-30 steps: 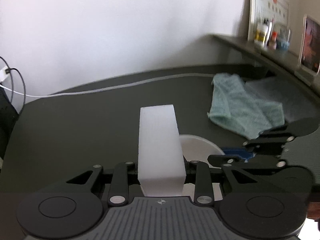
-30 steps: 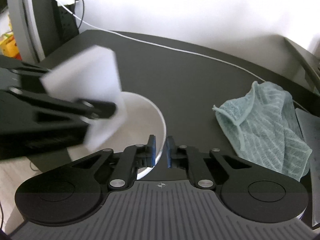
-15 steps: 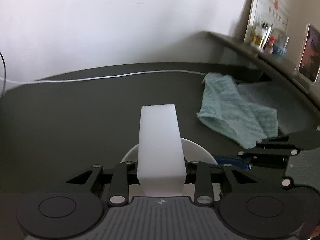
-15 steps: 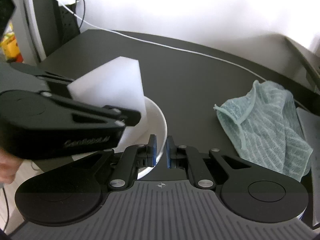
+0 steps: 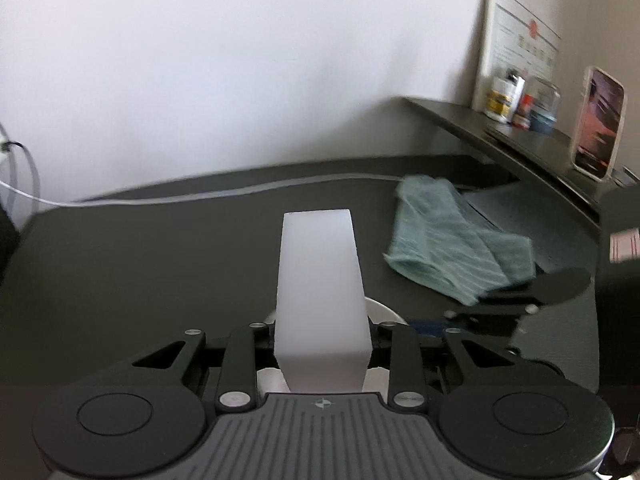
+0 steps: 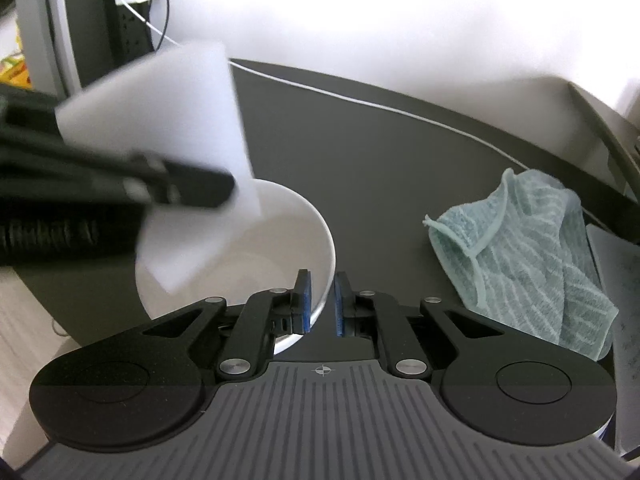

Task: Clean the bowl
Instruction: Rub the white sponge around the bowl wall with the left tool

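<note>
White foam fills the left hand-held gripper [image 5: 322,344]: a tall sponge [image 5: 320,292] is clamped between its jaws, standing up and forward. In the right wrist view that sponge hangs tilted over the bowl [image 6: 280,248], its lower corner dipping inside the rim; whether it touches the inner wall I cannot tell, since it is blurred. The right hand-held gripper [image 6: 319,300] is narrowed onto the bowl's near rim, one blue pad inside and one outside, pinching the wall.

The bowl sits on the dark surface [image 6: 380,152], close to its near-left edge, with floor visible just beyond. That seems the main risk: a hard scrub with the sponge could lever the bowl against a thin rim pinch, letting it slip from the pads, tip, or skid off the edge. Pressing with only a sponge corner could also bend the foam and skip over patches. A teal cloth [image 6: 520,256] lies well apart to the right, and a white cable [image 6: 400,110] runs across the back, neither in the way.
</note>
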The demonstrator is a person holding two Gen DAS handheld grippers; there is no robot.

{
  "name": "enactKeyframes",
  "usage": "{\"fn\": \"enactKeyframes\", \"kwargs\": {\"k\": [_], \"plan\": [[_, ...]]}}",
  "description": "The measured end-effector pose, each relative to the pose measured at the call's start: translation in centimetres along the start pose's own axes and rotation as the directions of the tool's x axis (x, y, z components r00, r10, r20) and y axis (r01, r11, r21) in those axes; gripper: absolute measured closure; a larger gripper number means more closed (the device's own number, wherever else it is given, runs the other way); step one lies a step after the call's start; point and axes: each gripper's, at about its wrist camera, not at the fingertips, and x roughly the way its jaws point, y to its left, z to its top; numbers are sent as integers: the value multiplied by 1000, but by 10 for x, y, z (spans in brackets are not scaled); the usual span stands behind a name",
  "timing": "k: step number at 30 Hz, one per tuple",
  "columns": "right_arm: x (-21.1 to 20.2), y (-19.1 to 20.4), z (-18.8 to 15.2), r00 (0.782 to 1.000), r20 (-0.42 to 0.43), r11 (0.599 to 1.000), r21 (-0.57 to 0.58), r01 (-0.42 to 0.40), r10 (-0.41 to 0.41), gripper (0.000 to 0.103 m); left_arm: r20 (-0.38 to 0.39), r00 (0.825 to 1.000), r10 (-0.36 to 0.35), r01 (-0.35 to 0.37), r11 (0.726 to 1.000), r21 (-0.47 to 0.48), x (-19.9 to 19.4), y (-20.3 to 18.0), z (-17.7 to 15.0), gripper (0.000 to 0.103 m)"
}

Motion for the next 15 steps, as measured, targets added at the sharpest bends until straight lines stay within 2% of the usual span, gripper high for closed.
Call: {"fn": "enactKeyframes", "kwargs": {"k": [1,5,7,10,15], "plan": [[0,0,0,1000,-2,1000,-3,3,-3,91,-17,1000,2,-2,1000,7,7,-2,-2,75],[1,1,-3,999,-13,999,-39,29,-30,91,-75,997,-5,1,999,-48,28,6,-10,72],[1,-3,-2,1000,-15,1000,-22,15,-15,91,-67,998,12,-14,999,-31,30,6,-11,72],[2,-5,0,1000,-12,1000,-14,5,-5,91,-42,996,74,-73,997,35,23,1,-8,72],[2,0,3,999,3,998,-40,39,-39,91,29,995,98,-99,994,46,-4,1,5,72]]}}
